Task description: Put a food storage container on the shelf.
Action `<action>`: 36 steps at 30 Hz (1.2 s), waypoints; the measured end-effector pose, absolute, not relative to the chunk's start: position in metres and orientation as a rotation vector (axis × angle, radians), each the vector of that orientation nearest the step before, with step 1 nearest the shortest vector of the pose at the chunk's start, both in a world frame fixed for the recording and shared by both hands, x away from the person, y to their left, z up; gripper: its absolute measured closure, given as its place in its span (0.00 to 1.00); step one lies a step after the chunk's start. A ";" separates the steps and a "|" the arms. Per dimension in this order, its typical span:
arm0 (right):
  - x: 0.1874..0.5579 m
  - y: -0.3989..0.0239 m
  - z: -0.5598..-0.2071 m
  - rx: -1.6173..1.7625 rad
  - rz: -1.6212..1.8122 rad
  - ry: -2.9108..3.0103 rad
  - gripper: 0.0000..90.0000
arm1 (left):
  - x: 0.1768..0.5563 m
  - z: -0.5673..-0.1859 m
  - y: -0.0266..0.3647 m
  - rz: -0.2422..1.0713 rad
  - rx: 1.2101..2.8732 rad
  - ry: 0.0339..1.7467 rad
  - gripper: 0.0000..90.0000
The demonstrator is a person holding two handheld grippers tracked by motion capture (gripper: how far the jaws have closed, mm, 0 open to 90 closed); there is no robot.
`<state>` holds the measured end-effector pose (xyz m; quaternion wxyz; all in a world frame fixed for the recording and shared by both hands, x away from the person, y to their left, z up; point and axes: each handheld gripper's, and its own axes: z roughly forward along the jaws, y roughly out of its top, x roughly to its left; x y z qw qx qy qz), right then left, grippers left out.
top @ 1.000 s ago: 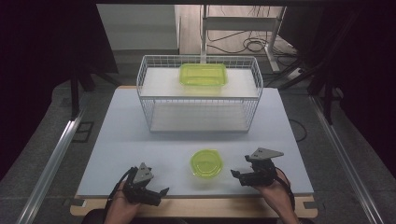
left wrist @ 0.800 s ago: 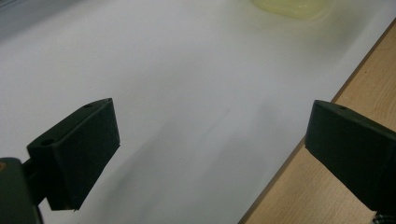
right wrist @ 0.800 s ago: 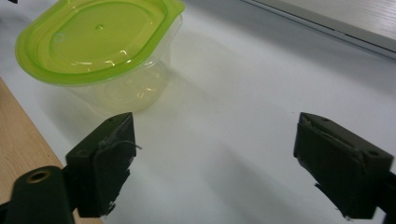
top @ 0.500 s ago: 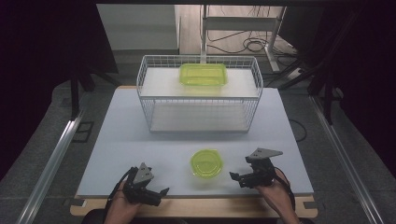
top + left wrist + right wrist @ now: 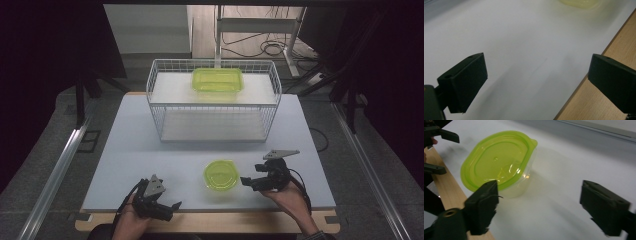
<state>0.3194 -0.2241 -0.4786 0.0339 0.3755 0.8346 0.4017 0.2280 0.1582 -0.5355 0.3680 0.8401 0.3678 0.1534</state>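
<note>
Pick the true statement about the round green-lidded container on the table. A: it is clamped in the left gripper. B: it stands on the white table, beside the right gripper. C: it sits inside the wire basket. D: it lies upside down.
B: the round container stands lid-up on the table, just left of the right gripper, whose jaws stand open.

No readable text, labels, brands, numbers or signs anywhere. Lid (image 5: pixel 221 174) of the near tub: plain green, embossed rings only, no lettering legible. Far tub (image 5: pixel 218 80) on the rack (image 5: pixel 160 107): no print visible. Surface (image 5: pixel 150 150): blank.
</note>
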 end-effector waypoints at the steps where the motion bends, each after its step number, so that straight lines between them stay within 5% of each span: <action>1: 0.323 -0.222 -0.478 1.172 1.247 2.577 0.31 | 0.228 -0.535 0.158 0.394 2.158 0.944 0.03; 8: 0.339 -0.217 -0.477 1.231 1.306 2.611 0.48 | 0.228 -0.536 0.158 0.396 2.162 0.945 0.03; 31: 0.364 -0.202 -0.491 1.388 1.392 2.732 0.72 | 0.228 -0.537 0.156 0.398 2.185 0.937 0.03; 36: 0.365 -0.200 -0.493 1.447 1.418 2.762 0.84 | 0.228 -0.538 0.156 0.397 2.192 0.935 0.03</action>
